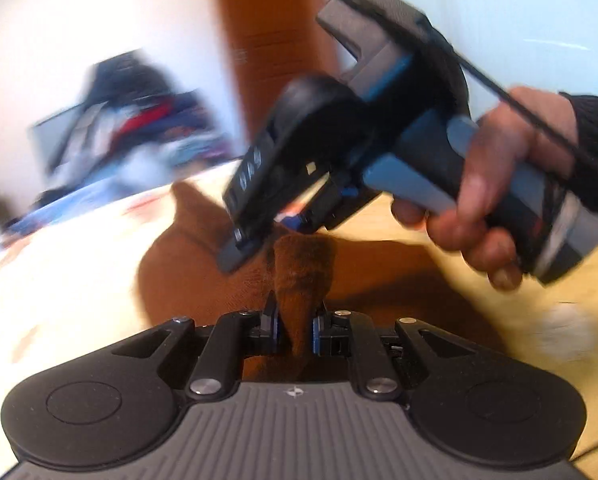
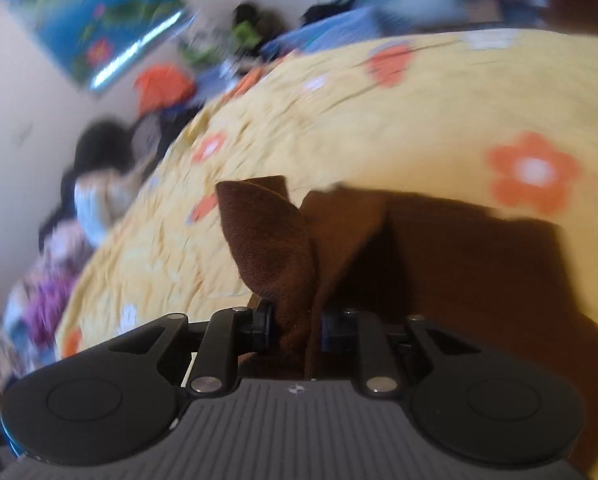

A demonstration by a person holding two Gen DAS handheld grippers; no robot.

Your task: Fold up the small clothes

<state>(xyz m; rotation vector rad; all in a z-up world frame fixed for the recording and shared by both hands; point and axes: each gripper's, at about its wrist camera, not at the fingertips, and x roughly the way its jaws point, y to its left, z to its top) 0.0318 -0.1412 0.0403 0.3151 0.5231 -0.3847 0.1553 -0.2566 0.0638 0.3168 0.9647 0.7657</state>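
A small brown fleece garment (image 1: 203,264) lies on a yellow flowered bedspread (image 1: 59,280). My left gripper (image 1: 295,328) is shut on a pinched fold of the brown garment. In the left wrist view the right gripper (image 1: 259,240), held in a bare hand, is just above and ahead, its fingers down at the cloth. In the right wrist view my right gripper (image 2: 297,328) is shut on a raised corner of the same brown garment (image 2: 439,260), lifted off the bedspread (image 2: 379,120). Both views are motion-blurred.
A heap of mixed clothes (image 1: 139,128) lies at the far side of the bed, with more clothes (image 2: 99,184) along the bed's left edge. A blue flower picture (image 2: 91,20) hangs on the wall. A brown door (image 1: 275,40) stands behind.
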